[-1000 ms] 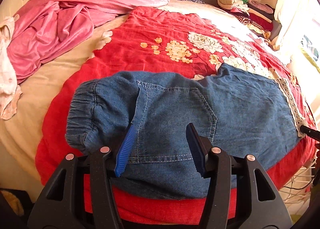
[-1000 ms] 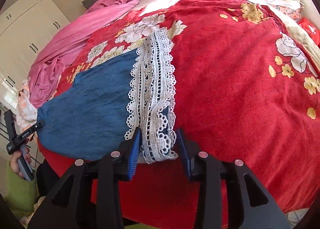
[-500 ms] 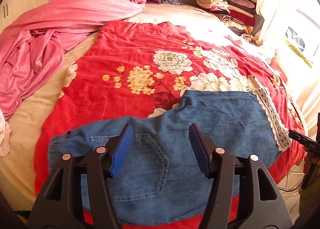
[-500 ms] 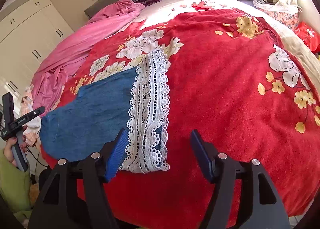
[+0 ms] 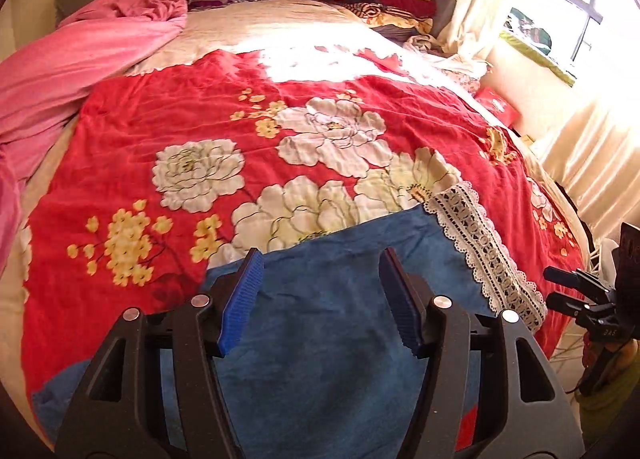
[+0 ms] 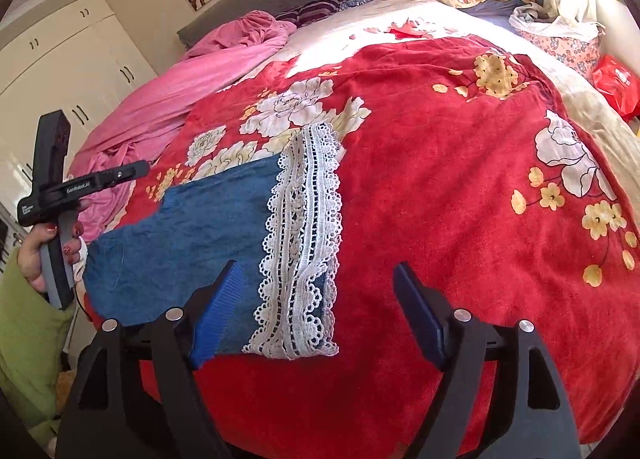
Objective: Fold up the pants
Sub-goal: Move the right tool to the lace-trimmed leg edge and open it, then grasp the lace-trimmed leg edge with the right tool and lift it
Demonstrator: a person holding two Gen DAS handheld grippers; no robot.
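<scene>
The right tongs were spreading, empty, above the lace cuff of the denim pants. The left tongs hung apart over them. The pants lay flat on the red floral bedspread.

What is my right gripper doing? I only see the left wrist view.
Observer: Your right gripper is opening. The lace hem of the pants lies between its jaws, not gripped.
Operator: Who holds my left gripper?
Observer: A hand with red nails, in a green sleeve.
Operator: What's past the pink blanket?
Observer: White cupboards with dark handles.
</scene>
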